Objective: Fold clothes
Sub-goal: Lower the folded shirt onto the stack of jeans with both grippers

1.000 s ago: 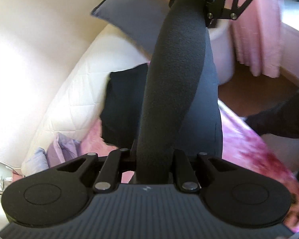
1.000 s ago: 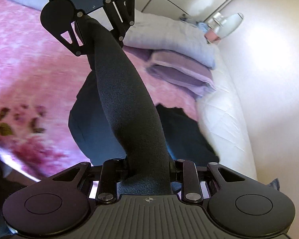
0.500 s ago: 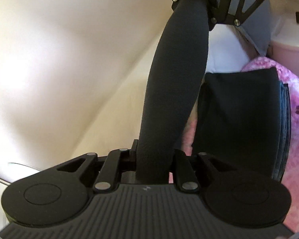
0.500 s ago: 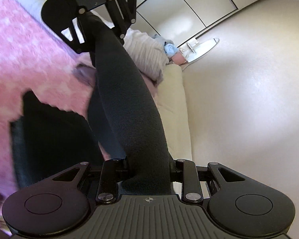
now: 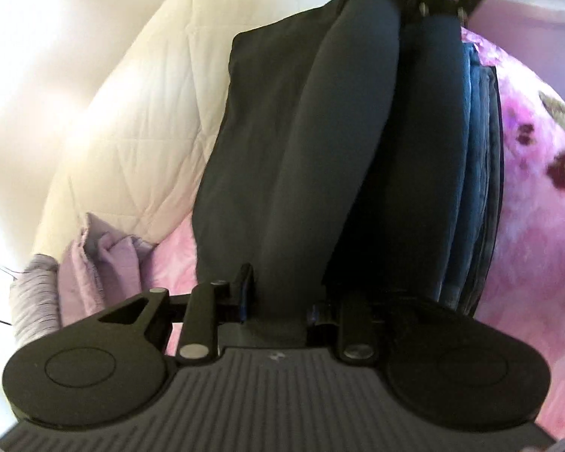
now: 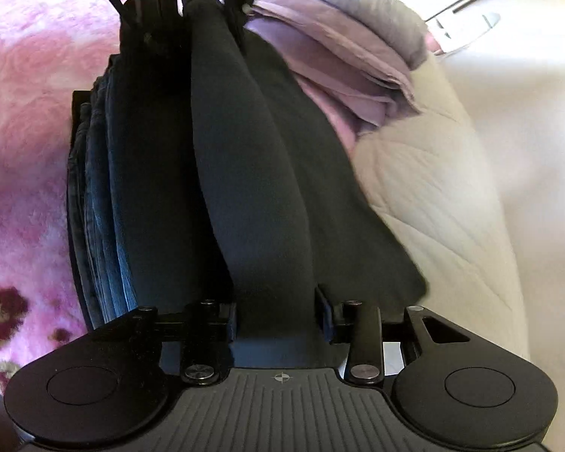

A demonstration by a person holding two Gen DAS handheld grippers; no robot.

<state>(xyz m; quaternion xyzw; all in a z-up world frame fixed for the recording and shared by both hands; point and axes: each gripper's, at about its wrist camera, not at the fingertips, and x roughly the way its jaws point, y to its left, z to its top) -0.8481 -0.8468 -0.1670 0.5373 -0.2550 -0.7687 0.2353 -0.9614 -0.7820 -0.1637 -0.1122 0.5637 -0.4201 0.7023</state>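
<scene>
Left wrist view: the left claw [image 5: 282, 301] sits at the lower middle of the frame, its fingers closed on one end of a dark rolled garment [image 5: 342, 143] that runs up the centre to the top edge. There the other claw's frame grips the far end. Holding the roll at both ends looks meant to keep the fold from springing open while it is carried or set down.

Beneath the roll, filling the middle of the frame, lies a stack of folded dark clothes [image 5: 478, 173], with layered blue-black edges showing on its right side. The roll hangs just over this stack, so the likely aim is to lay it on top; whether it already touches cannot be told. The stack rests on a bed with a pink flowered blanket [image 5: 538, 226] at the right. A cream quilted cover [image 5: 132, 120] fills the upper left, and a lilac cloth [image 5: 94, 256] is bunched at the lower left.

In the right wrist view, the right claw [image 6: 278, 320] at the lower middle is likewise clamped on the garment's near end, and the roll rises to the left claw at the top. Folded lilac and grey linen [image 6: 339, 56] is piled at the upper right.
</scene>
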